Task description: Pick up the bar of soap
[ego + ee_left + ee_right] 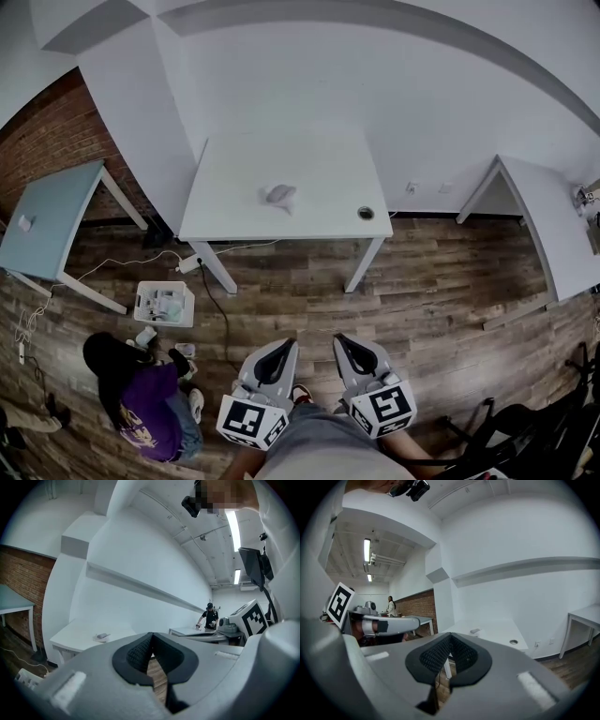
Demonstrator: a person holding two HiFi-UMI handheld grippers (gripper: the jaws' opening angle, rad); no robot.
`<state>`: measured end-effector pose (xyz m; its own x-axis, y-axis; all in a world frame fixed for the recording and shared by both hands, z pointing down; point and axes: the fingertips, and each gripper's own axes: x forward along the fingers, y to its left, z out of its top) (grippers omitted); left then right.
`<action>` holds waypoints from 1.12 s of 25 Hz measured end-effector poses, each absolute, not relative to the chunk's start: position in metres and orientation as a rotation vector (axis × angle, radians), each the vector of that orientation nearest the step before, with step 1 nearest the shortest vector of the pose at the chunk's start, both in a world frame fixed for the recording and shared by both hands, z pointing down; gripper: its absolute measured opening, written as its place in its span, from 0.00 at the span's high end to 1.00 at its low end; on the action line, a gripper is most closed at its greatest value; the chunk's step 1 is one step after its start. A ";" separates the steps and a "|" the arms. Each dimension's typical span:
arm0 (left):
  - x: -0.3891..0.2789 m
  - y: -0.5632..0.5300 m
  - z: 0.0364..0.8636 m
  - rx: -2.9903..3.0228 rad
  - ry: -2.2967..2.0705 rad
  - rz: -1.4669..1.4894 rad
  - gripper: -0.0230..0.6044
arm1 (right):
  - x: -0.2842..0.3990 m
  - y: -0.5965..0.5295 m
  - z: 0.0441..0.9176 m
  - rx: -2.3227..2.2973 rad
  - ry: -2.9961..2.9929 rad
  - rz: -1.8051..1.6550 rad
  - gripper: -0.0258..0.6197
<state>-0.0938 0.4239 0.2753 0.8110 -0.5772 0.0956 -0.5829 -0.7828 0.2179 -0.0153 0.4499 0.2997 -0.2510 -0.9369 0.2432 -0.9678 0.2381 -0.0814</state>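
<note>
Quick count from the head view: two claws, three desks, one bar of soap. The left claw (285, 347) and right claw (343, 341) hang low in front of the person, side by side over the wood floor (422, 281). Each has one marker cube (251, 420) at its back end. Both claws are fully closed, pads pressed together, with nothing in either one. Each claw's own view shows just floor through the slit under the pads.

The bar of soap (279, 195) sits on the white desk (309, 159) in the middle, roughly central on the top and well away from both claws. It's a small pale lump, and I can't tell if it's on a dish or straight on the desk. That desk also has one round hole (366, 213) near its front right corner. A bluish desk (56, 216) stands to the left with one small pale thing (24, 223) on it that I can't identify. The third desk (553, 225), on the right, is cut off by the frame edge.

On the floor there's one white bin (164, 303) with stuff inside too small to make out. One cable (220, 309) runs under the middle desk. One person in a purple top (145, 403) is crouched beside the bin, and the print on that top is too small to read. The cubes carry black and white square patterns. A dark chair-like thing (525, 441) at bottom right is mostly cut off.
</note>
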 end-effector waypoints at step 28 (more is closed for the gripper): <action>-0.046 0.331 0.278 2.742 -0.951 0.040 0.96 | 0.023 0.351 0.300 1.778 -2.410 0.298 0.96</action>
